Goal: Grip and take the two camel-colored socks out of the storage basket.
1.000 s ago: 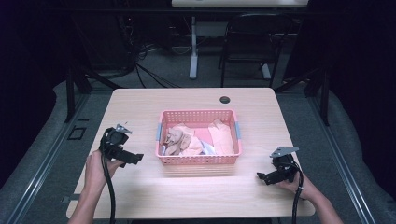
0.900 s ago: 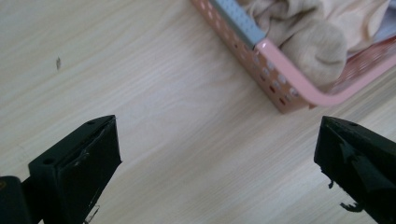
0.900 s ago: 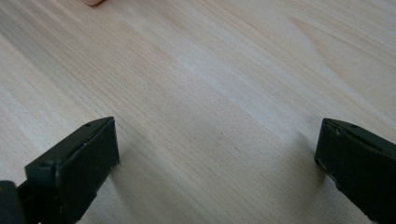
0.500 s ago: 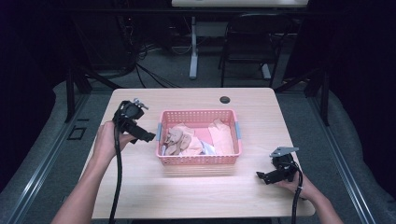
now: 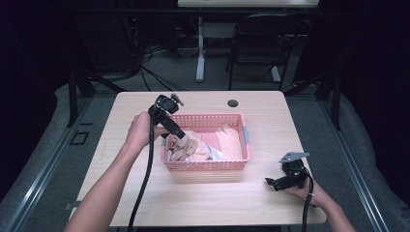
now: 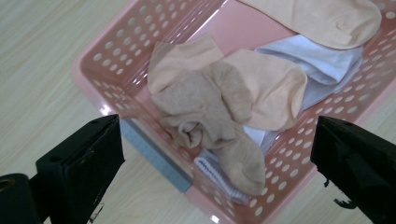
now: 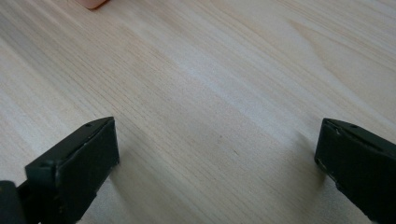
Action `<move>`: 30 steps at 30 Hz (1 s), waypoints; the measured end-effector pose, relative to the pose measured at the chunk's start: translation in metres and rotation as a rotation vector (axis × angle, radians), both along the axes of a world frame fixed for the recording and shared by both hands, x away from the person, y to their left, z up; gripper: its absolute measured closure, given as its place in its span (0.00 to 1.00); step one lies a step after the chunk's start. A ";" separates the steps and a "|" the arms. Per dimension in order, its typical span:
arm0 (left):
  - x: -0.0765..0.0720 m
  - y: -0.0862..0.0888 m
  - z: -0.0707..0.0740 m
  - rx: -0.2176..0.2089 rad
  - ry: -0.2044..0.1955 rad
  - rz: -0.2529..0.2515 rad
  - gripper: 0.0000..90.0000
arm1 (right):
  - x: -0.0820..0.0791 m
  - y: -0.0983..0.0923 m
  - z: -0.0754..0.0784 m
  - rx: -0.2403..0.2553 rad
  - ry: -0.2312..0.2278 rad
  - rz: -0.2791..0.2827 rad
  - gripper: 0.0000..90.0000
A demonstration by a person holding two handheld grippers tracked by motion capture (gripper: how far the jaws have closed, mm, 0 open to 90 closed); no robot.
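A pink perforated basket (image 5: 241,126) (image 6: 116,51) sits in the middle of the wooden table. It holds a heap of tan socks (image 5: 186,147) (image 6: 210,100), a pale peach sock (image 5: 229,142) (image 6: 322,16) and a white sock (image 6: 322,60). My left gripper (image 5: 180,134) (image 6: 215,149) hangs open over the basket's left end, its jaws spread wide above the tan heap and touching nothing. My right gripper (image 5: 271,183) (image 7: 217,158) rests open low over bare table wood at the front right, with nothing between its jaws.
A small black round thing (image 5: 233,103) lies near the table's (image 5: 145,198) far edge. A chair (image 5: 256,43) and a desk leg stand on the floor behind the table. A cable trails from each gripper toward the near edge.
My left gripper has swung from the table's left side up and rightward, ending over the basket's left end. The right gripper has stayed put.
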State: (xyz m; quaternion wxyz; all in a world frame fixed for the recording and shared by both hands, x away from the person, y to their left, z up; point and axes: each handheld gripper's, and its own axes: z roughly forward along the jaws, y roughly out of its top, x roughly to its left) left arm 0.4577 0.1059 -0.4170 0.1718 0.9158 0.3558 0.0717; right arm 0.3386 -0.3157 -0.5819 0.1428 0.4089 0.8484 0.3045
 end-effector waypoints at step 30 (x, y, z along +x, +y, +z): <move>0.043 -0.020 -0.082 0.064 0.173 0.049 0.20 | -0.001 0.000 0.000 -0.005 -0.001 -0.009 0.00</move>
